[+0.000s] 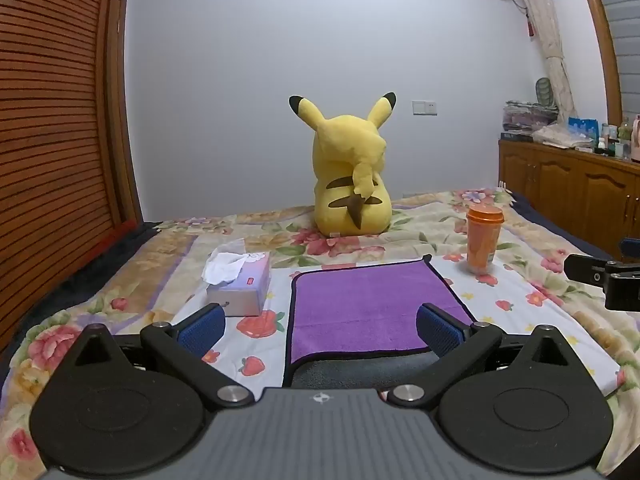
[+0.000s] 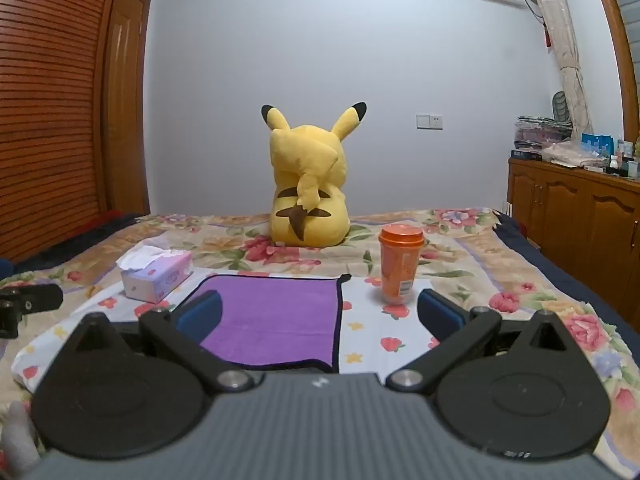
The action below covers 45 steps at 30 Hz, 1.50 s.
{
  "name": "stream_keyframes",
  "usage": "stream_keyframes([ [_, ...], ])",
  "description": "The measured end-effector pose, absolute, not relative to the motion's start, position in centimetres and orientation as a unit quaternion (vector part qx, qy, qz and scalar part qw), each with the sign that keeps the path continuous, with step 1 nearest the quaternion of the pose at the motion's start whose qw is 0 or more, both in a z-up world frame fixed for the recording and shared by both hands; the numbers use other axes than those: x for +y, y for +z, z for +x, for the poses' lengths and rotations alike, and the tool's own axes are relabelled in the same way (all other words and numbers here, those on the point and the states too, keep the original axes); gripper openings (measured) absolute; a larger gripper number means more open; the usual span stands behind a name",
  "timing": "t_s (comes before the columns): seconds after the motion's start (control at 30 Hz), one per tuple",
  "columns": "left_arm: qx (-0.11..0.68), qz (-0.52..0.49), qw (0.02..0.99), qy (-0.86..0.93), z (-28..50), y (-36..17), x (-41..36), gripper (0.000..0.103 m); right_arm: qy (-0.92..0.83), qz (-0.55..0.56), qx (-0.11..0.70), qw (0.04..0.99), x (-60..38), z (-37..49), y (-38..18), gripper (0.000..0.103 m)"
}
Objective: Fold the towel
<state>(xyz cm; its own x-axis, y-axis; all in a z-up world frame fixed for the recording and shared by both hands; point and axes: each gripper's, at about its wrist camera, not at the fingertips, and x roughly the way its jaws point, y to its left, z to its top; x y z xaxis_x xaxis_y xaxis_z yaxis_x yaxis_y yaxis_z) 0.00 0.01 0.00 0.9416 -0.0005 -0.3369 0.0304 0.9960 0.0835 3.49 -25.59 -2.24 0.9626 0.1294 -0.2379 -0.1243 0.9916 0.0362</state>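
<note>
A purple towel (image 1: pixel 368 308) with a dark hem lies flat on the floral bedspread; its grey underside is turned up at the near edge. It also shows in the right wrist view (image 2: pixel 276 316). My left gripper (image 1: pixel 320 330) is open and empty, hovering over the towel's near left edge. My right gripper (image 2: pixel 320 318) is open and empty over the towel's near right edge. The right gripper's body (image 1: pixel 604 278) shows at the right edge of the left wrist view; the left gripper's body (image 2: pixel 24 304) shows at the left edge of the right wrist view.
A tissue box (image 1: pixel 240 284) stands left of the towel, an orange lidded cup (image 1: pixel 484 240) to its right. A yellow plush toy (image 1: pixel 348 188) sits at the far side of the bed. A wooden cabinet (image 1: pixel 572 192) runs along the right; a slatted wardrobe (image 1: pixel 48 140) stands left.
</note>
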Motion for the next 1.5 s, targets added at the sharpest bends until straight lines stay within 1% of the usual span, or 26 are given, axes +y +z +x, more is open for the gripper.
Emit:
stream_keyframes([
  [1.5,0.169,0.052,0.984,-0.005,-0.1,0.3,0.9,0.103,0.064,0.012,0.121,0.990,-25.4,3.4,-2.2,0.103],
])
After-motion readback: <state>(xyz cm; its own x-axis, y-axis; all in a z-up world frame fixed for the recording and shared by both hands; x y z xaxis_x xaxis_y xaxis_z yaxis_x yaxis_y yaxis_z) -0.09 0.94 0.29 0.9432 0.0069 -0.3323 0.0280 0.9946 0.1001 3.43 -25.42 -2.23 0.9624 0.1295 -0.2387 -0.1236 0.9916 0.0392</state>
